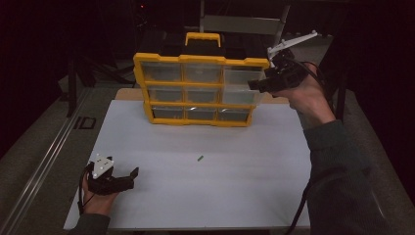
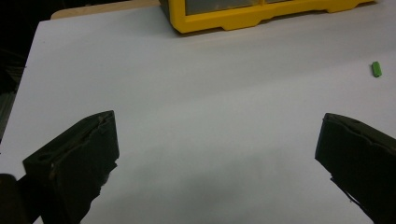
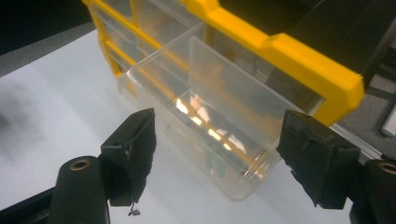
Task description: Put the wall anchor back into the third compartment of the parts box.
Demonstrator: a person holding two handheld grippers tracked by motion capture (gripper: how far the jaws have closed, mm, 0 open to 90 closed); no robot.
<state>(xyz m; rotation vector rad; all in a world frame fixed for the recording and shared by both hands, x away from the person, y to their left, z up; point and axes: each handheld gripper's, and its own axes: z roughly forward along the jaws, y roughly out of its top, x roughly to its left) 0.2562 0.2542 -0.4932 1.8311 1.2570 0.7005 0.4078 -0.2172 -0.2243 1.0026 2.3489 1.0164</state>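
At the tabletop's (image 1: pixel 274 186) far edge stands one yellow organizer (image 1: pixel 200 88) with nine drawers; the right gripper (image 1: pixel 258 84), spread, faces one pulled-out drawer (image 3: pixel 205 121). One left gripper (image 1: pixel 131 177), spread, empty.

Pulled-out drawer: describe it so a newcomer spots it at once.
Find the yellow organizer standing at the white table's far edge. The drawer is in its right column, top row, beside the right gripper. It's the clear bin that juts furthest forward of the frame.

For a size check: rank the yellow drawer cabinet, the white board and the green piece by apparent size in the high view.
1. White board
2. Yellow drawer cabinet
3. Green piece, by far the smallest
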